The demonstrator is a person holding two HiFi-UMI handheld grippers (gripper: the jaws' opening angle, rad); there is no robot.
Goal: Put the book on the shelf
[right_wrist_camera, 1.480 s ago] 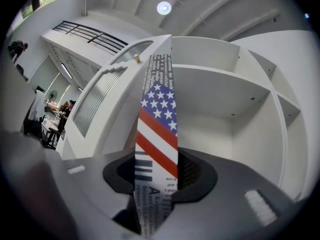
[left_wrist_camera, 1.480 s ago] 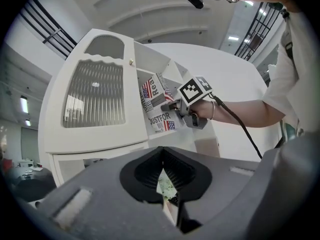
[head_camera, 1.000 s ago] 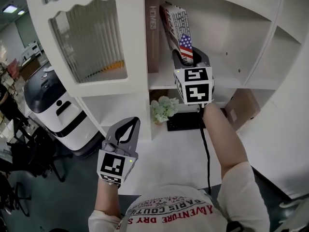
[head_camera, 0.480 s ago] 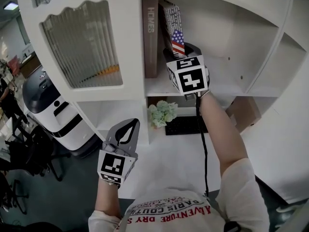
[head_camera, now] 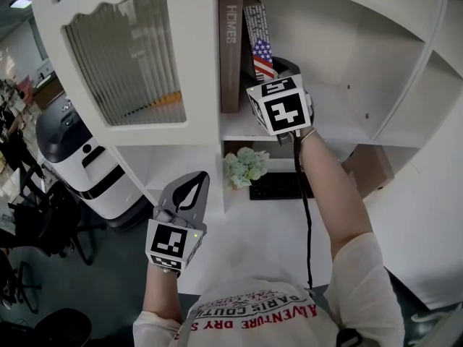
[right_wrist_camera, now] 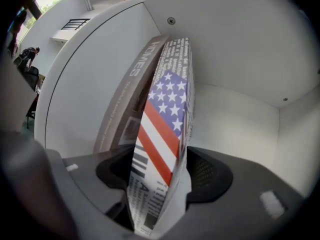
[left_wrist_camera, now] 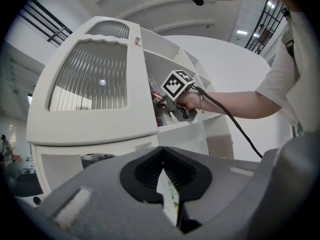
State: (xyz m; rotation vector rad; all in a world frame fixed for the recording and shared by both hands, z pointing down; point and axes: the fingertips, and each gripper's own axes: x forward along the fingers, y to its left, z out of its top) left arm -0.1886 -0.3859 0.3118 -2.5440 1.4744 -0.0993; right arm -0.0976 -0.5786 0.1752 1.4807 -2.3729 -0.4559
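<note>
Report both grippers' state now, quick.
Left gripper: closed, nothing held.
Right gripper: fingers opening, the flag-covered book standing between them.

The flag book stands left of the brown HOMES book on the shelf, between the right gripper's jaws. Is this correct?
No: the head view shows the flag book right of the brown HOMES book, not left. It is on the shelf, between the jaws of the right gripper, which are opening.
</note>
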